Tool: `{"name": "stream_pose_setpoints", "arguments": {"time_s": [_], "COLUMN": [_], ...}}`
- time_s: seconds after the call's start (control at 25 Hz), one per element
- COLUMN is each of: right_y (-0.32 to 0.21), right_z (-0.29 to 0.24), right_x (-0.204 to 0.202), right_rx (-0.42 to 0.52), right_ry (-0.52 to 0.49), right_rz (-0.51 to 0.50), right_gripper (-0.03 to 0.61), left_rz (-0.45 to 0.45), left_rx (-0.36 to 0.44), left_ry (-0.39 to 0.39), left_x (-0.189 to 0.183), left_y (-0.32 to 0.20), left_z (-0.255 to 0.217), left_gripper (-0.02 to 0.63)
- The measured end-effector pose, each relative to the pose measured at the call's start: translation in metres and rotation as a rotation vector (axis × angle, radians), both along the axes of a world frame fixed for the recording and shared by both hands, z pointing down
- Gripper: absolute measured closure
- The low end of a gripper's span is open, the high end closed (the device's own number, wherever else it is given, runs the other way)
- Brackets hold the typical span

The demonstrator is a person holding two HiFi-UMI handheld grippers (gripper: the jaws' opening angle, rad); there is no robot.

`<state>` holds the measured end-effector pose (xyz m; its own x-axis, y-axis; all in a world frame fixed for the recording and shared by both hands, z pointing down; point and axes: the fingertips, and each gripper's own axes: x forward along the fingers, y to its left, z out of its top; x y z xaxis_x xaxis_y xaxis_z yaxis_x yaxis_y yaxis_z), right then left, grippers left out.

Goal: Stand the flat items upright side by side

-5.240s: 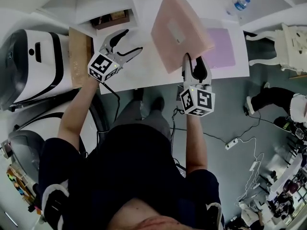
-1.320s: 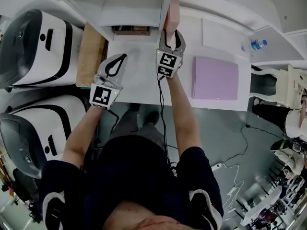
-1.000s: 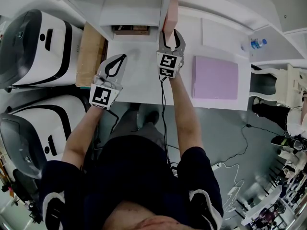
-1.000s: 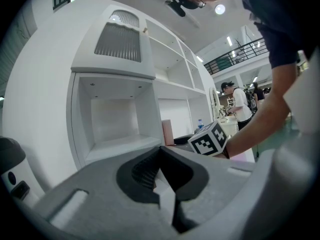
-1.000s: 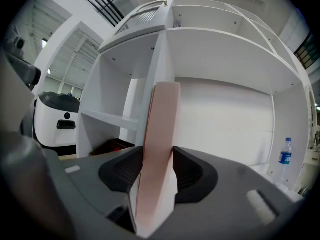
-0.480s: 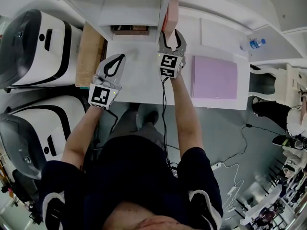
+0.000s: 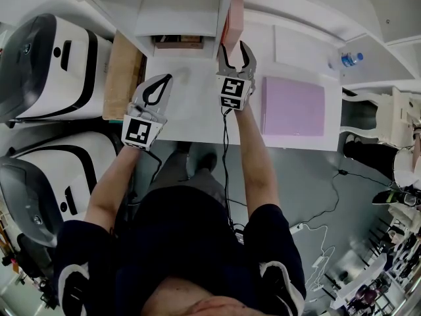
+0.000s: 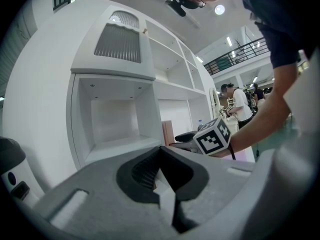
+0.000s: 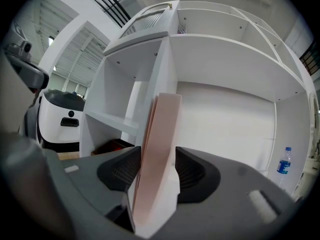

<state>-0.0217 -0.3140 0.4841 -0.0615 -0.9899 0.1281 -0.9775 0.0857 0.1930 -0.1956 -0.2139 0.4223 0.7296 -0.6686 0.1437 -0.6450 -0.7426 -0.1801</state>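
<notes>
A pink flat item [image 7: 233, 12] stands upright on edge at the back of the white table [image 7: 191, 110], against the shelf divider. My right gripper [image 7: 235, 50] straddles its near edge. In the right gripper view the pink flat item [image 9: 157, 149] sits between the pads [image 9: 119, 171] with a gap on the right side, so the right gripper [image 9: 156, 171] is open. A purple flat item [image 7: 293, 106] lies flat on the table to the right. My left gripper [image 7: 156, 87] hovers over the table's left part, shut and empty [image 8: 161, 179].
The white shelf unit [image 7: 177, 8] holds a brown box [image 7: 177, 42] in its low cubby. A water bottle [image 7: 350, 58] stands at the back right. A wooden board [image 7: 122, 68] and white machines [image 7: 39, 51] flank the table's left side.
Several seconds ago the pink item was held tilted over the table; now it stands upright by the divider. Over the last second the right jaws have spread slightly. The left gripper has stayed still.
</notes>
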Motion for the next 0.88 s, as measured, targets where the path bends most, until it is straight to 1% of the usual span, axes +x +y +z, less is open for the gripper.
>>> {"name": "stream_pose_setpoints", "arguments": {"time_s": [0.2,0.48,0.64,0.88], "right_y": [0.011,0.046,0.069,0.098], "right_z": [-0.01,-0.026,-0.038,-0.048], "right_x": [-0.003,0.004,0.012,0.016], "right_rx": [0.01,0.002,0.003,-0.013], "right_ry": [-0.031,-0.118,-0.174,-0.227], "right_rz": [-0.005,-0.014,-0.017,-0.021], "right_gripper": [0.362,0.359,0.36,0.36], "left_rz": [0.005,0.031,0.04,0.051], "left_rx": [-0.008,-0.015,-0.023,-0.048], "left_ry": [-0.008,0.002,0.022,0.037], "left_x": [-0.001,0.009,0.018,0.028], "left_y": [0.0,0.003,0.007,0.016], "left_z": [0.002,-0.001,-0.004,-0.007], "left_gripper": [0.611,0.611,0.611,0.611]}}
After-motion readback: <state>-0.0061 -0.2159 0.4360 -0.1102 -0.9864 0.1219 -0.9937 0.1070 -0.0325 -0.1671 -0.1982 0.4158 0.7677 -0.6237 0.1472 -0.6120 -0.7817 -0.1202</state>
